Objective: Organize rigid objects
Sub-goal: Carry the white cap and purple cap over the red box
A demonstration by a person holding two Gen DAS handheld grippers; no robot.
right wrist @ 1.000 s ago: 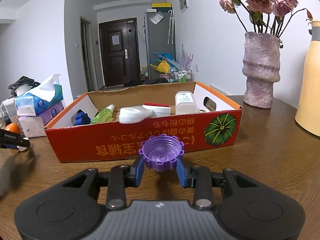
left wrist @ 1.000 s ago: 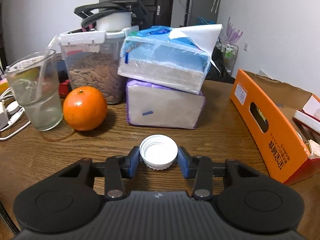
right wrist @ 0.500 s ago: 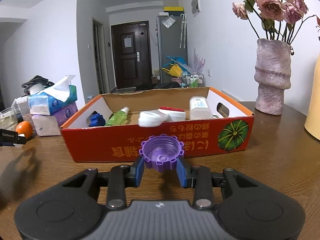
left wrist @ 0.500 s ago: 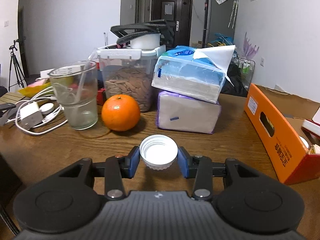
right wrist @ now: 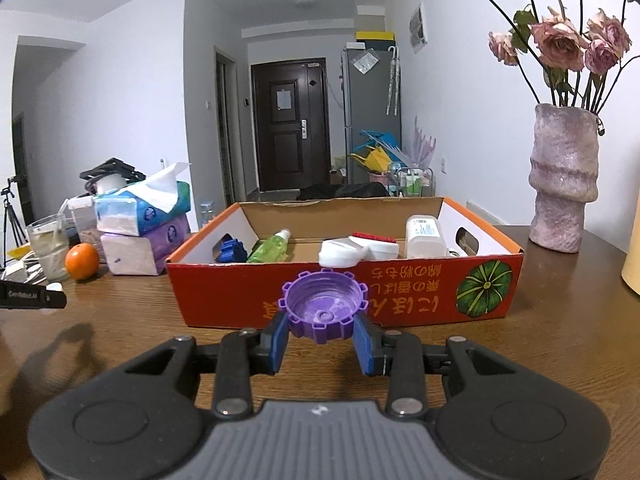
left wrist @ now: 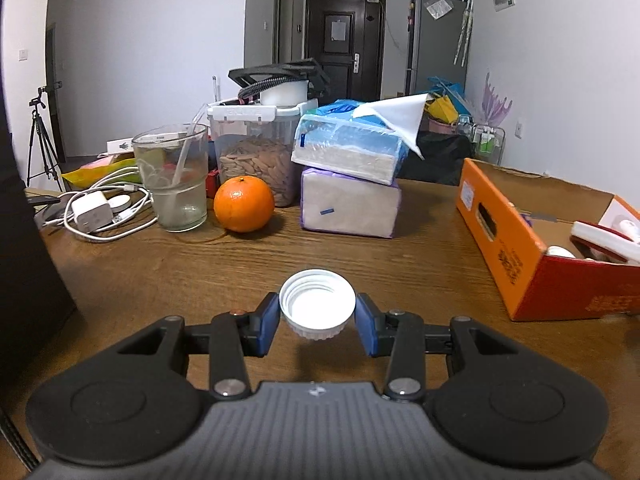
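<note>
A home: entry door, fridge; flower vase on wooden dining table.

An orange sits beside a glass and tissue packs.

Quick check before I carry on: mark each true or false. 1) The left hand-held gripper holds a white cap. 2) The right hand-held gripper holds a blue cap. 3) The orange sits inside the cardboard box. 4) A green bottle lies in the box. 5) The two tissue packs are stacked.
1) True: the left hand-held gripper is shut on the white cap.
2) False: the right hand-held gripper holds a purple cap.
3) False: the orange sits on the table, beside the glass.
4) True: the green bottle lies in the cardboard box.
5) True: the blue tissue pack rests on the purple tissue pack.
</note>
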